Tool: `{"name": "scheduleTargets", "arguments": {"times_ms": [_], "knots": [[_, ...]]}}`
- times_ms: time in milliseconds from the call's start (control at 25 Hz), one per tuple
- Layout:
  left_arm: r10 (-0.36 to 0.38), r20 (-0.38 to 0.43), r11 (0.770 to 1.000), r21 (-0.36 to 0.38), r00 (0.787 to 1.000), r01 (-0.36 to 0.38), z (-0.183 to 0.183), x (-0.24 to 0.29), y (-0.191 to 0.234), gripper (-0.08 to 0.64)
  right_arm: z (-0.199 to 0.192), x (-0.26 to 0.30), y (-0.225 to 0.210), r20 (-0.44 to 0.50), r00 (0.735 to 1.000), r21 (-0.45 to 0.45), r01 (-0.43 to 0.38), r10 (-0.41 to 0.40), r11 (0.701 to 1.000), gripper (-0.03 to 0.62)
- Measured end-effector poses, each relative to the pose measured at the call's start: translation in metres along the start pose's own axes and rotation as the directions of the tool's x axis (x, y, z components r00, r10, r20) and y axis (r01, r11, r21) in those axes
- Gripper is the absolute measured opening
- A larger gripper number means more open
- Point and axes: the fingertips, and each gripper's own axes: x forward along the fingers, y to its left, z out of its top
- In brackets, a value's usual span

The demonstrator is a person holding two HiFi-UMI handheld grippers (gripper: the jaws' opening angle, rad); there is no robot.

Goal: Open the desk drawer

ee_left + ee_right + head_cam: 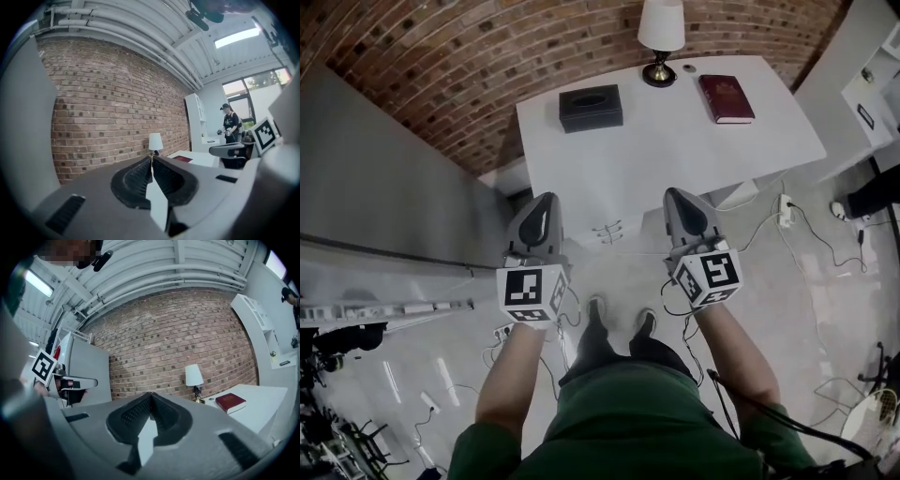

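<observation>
The white desk (pixel 675 150) stands against the brick wall, right in front of me. A small handle (pixel 607 231) shows on its front face, where the drawer is shut. My left gripper (pixel 547 199) and right gripper (pixel 673 194) are held side by side just short of the desk's near edge, both shut and empty. The handle lies between them, touched by neither. In the left gripper view the jaws (pixel 151 158) meet in a thin line; the right gripper view shows its jaws (pixel 151 395) pressed together too.
On the desk are a black tissue box (pixel 591 107), a lamp (pixel 660 37) and a red book (pixel 727 98). Cables and a power strip (pixel 785 210) lie on the floor to the right. A grey cabinet (pixel 384 178) stands left. A person (pixel 229 125) stands far off by the window.
</observation>
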Motion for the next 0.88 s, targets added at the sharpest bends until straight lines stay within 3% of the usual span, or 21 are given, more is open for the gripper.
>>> {"name": "scheduleTargets", "arguments": {"times_ms": [160, 280, 360, 480, 680, 880], "knots": [[-0.103, -0.069, 0.995, -0.011, 0.992, 0.103, -0.04, 0.024, -0.008, 0.011, -0.04, -0.001, -0.008, -0.061, 0.995, 0.1, 0.086, -0.08, 0.991, 0.001], [-0.206, -0.057, 0.979, 0.0, 0.977, 0.206, -0.055, 0.039, -0.02, 0.011, -0.079, 0.002, -0.011, -0.102, 0.992, 0.215, 0.101, -0.081, 0.971, 0.002], [-0.295, -0.039, 0.955, 0.002, 0.955, 0.296, -0.069, 0.042, -0.033, 0.011, -0.111, 0.002, -0.008, -0.13, 0.988, 0.299, 0.114, -0.078, 0.947, 0.002], [-0.393, -0.095, 0.919, -0.002, 0.915, 0.394, -0.106, 0.041, -0.049, 0.011, -0.167, -0.003, 0.001, -0.195, 0.976, 0.383, 0.165, -0.095, 0.909, 0.002], [-0.457, -0.206, 0.886, -0.016, 0.865, 0.464, -0.171, 0.038, -0.057, 0.011, -0.258, -0.002, 0.008, -0.291, 0.948, 0.479, 0.259, -0.126, 0.839, 0.002], [-0.482, -0.279, 0.867, -0.017, 0.83, 0.498, -0.214, 0.032, -0.059, 0.011, -0.342, 0.017, 0.014, -0.334, 0.938, 0.592, 0.284, -0.091, 0.754, 0.043]]}}
